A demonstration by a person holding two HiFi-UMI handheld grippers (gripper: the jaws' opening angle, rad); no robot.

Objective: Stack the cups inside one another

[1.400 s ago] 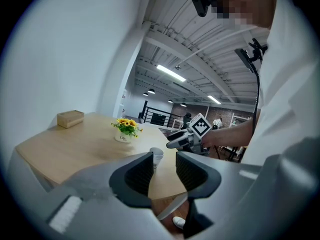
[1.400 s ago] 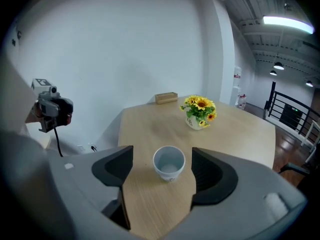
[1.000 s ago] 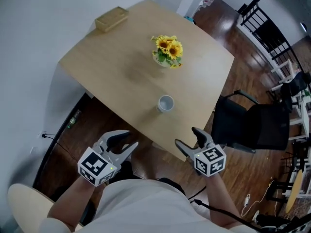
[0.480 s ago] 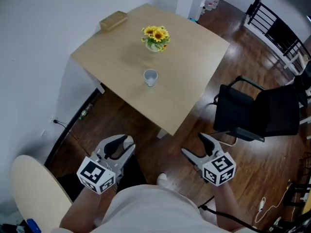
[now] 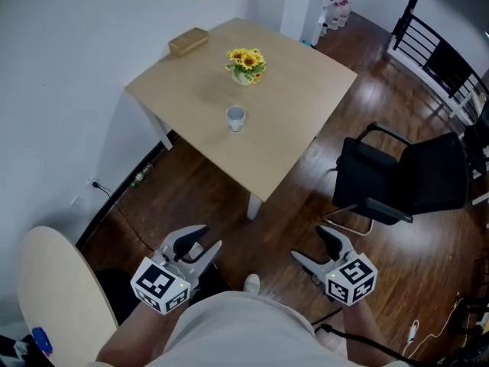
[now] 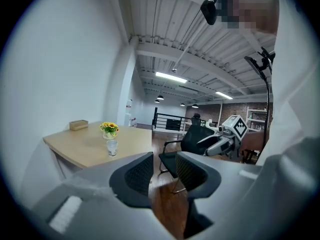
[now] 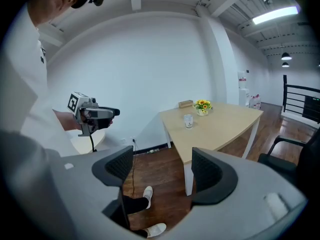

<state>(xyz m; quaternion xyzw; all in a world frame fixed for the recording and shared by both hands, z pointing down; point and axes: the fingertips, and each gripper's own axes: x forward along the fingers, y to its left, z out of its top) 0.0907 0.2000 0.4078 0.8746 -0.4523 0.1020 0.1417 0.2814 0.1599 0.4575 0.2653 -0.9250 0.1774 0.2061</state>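
Left hand-held gripper (image 5: 210,237) and right hand-held gripper (image 5: 307,243) gape empty; cup (image 5: 235,118) stands upright.

Open-plan office or studio, loft type. Dark brown wood-plank floor (image 5: 298,220) and plain white walls (image 5: 76,52). A light wooden square table (image 5: 290,121) stands near the left wall, with a small vase of yellow sunflowers (image 5: 245,65) towards its far side. A black office armchair with armrests (image 5: 397,186) is just right of the table, and a black metal railing (image 5: 439,56) runs far right. Overhead are exposed white ceiling beams (image 6: 195,59) and long strip lights (image 6: 170,77). There is a brick wall (image 6: 227,109) at the far end.
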